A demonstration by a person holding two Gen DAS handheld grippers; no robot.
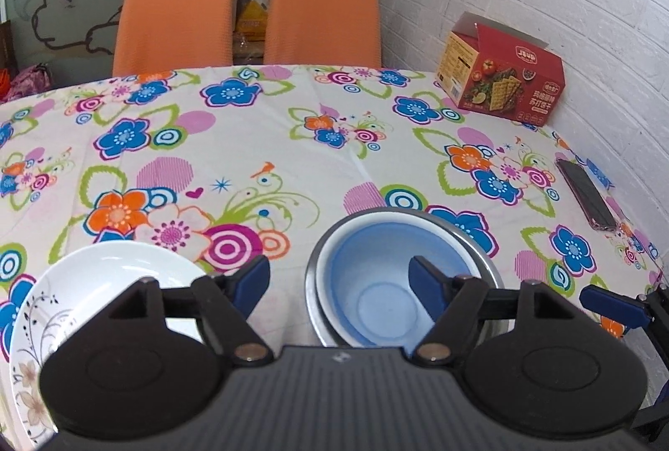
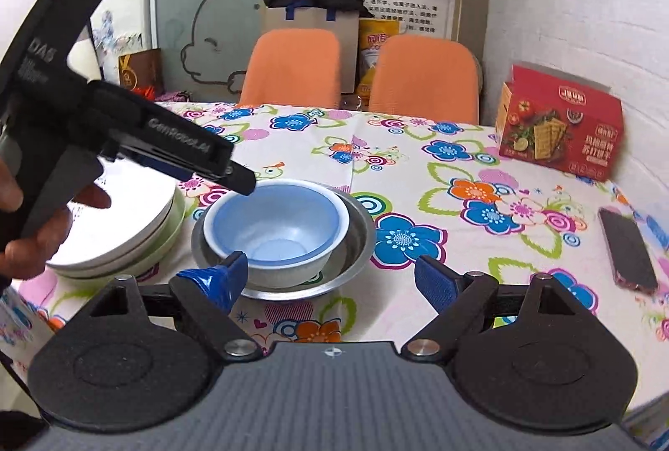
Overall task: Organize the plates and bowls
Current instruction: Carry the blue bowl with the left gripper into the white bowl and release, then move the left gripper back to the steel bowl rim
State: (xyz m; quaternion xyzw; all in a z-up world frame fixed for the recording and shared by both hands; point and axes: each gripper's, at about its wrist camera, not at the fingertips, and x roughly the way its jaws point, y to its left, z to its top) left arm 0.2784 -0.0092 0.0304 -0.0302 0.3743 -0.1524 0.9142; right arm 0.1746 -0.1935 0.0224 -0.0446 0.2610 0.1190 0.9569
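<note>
The blue bowl (image 2: 276,225) is sitting inside the metal bowl (image 2: 355,246), so the bowls are looking tidy already. Just left of the metal bowl, the plates (image 2: 121,242) are lying in a stack: white ones on top of a pale green one. I think the job is nearly done, maybe all done.

The left gripper (image 1: 338,283) is hanging over the blue bowl's near rim with its jaws spread wide, holding nothing. The right gripper (image 2: 330,279) is waiting in front of the metal bowl, also wide apart and empty.

The left gripper's body and the hand (image 2: 37,229) are hiding much of the plate stack, so I cannot count the plates. A phone (image 2: 627,246) and a red box (image 2: 560,129) are sitting far right of the metal bowl.
</note>
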